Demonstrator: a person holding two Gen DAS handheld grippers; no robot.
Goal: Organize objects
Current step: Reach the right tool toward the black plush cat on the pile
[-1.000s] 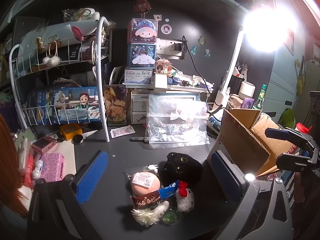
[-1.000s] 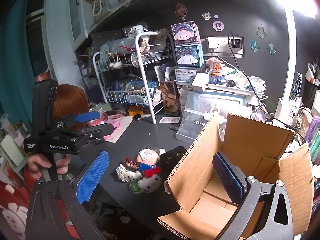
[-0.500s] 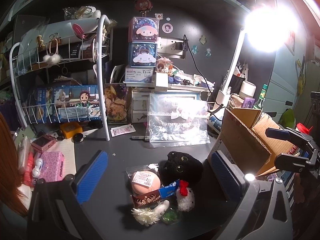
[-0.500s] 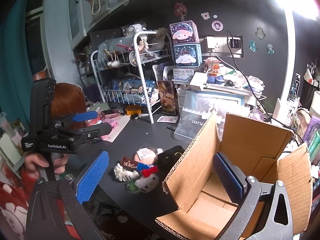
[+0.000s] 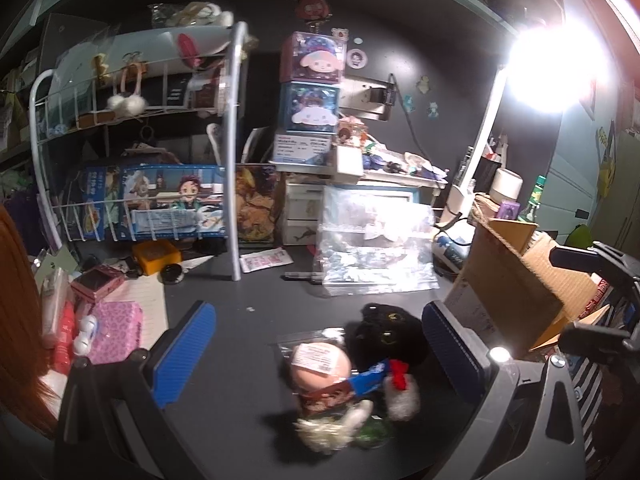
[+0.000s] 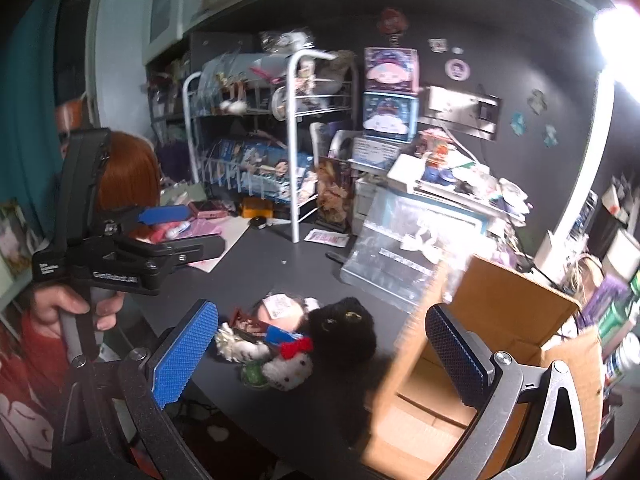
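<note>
Both tools gape wide, holding nothing: left tool (image 5: pixel 320 354) above the toy pile; right tool (image 6: pixel 322 356) over the cardboard box's (image 6: pixel 516 312) near wall; the black plush (image 6: pixel 344 330) and bagged trinkets (image 5: pixel 320 364) crowd the surface's (image 6: pixel 272 276) front edge, with bare room behind them; the pile's lower toys blur together.

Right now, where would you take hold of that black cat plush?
Probably across the black cat plush at its rounded body, coming down from above: it is soft and squashable, and the pink packet and cardboard box crowd its sides.
</note>
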